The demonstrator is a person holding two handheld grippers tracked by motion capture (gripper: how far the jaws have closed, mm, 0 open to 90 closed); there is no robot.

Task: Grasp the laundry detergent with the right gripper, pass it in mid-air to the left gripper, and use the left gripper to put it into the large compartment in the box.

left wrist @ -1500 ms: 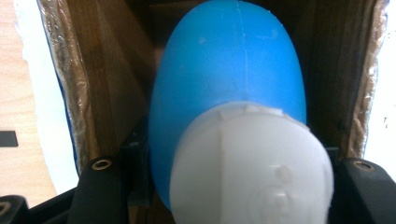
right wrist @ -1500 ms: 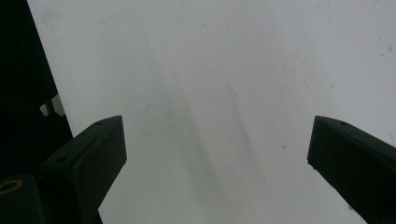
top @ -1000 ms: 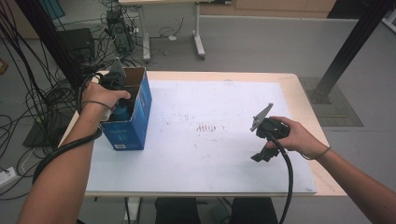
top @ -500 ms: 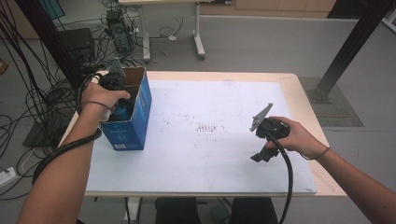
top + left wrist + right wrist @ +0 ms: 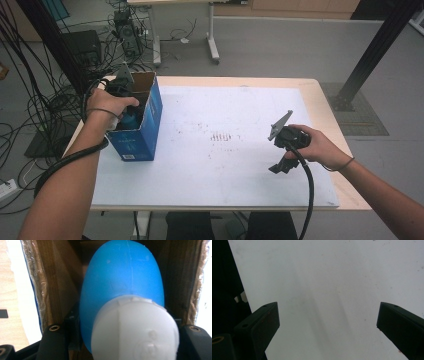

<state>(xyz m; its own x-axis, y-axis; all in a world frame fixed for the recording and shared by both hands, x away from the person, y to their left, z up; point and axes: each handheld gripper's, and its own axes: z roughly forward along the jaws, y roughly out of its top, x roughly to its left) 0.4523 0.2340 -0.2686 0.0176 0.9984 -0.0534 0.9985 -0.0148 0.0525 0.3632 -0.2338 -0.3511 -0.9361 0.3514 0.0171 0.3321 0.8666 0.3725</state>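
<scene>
Bottle (image 5: 122, 290) sits clamped in the left gripper (image 5: 131, 116), blue body with a white cap (image 5: 135, 330) nearest the camera; the jaws press its sides, one each side of the cap; it is down inside the open blue box (image 5: 137, 135), brown cardboard walls close on both sides of the jaws. Left hand (image 5: 107, 105) is over the box mouth, gripper pointing down into it.

Right gripper (image 5: 328, 322) is empty, jaws spread wide, nothing but the white mat (image 5: 324, 277) ahead of them; right hand (image 5: 312, 147) rests on the mat, well apart from the box.

Step, as I read it: either lowering the bottle into the box or pulling it out; a single moment can't settle which. If placing: needs the bottle seated on the floor of the box before the jaws let go, then a straight lift clear of the walls. If removing: straight pull up; walls are tight, so any tilt risks dragging the box; free gripper could steady it.
</scene>
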